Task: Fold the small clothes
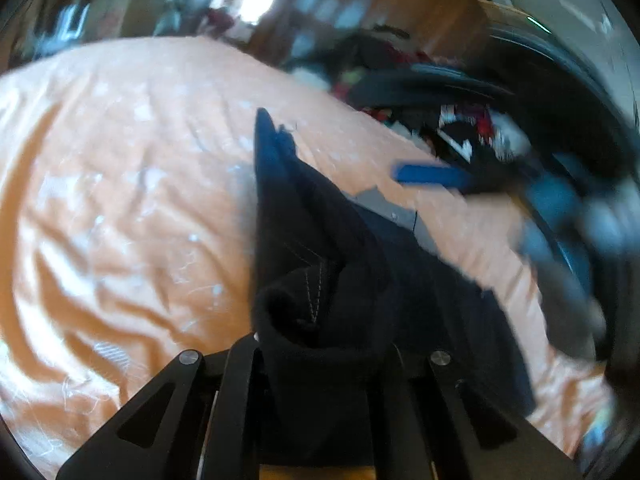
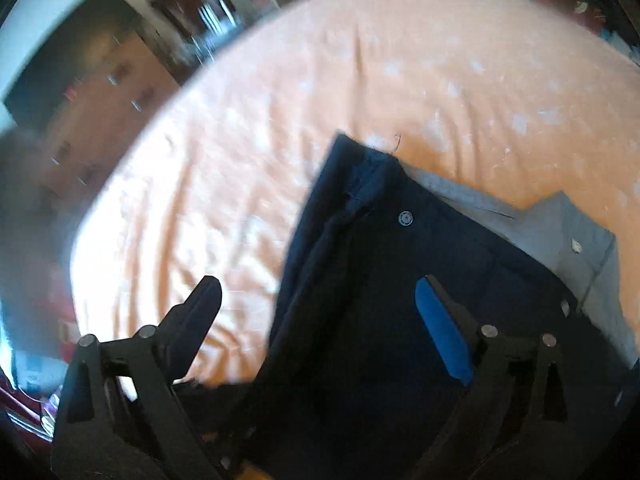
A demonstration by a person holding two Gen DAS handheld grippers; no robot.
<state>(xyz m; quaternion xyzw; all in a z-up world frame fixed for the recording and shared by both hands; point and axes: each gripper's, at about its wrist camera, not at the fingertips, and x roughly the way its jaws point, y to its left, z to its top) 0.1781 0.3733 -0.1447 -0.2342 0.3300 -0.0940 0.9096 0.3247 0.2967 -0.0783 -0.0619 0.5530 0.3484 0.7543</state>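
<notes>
A small dark navy garment point(image 2: 380, 280) with a round snap button and a grey lining flap point(image 2: 568, 236) lies on the orange bedsheet point(image 2: 360, 80). My left gripper point(image 1: 320, 340) is shut on a bunched fold of the dark navy garment point(image 1: 320, 248), lifting it so the cloth stands up in a peak. My right gripper point(image 2: 320, 304) is open, its blue-padded finger point(image 2: 440, 332) over the garment and its other finger over the sheet. In the left wrist view the right gripper point(image 1: 500, 184) appears blurred at the right, with a blue pad showing.
The orange bedsheet point(image 1: 120, 180) is wrinkled and spreads wide to the left. A pile of dark and red clothes point(image 1: 440, 92) sits beyond the bed's far edge. A wooden dresser point(image 2: 100, 92) stands off the bed to the left.
</notes>
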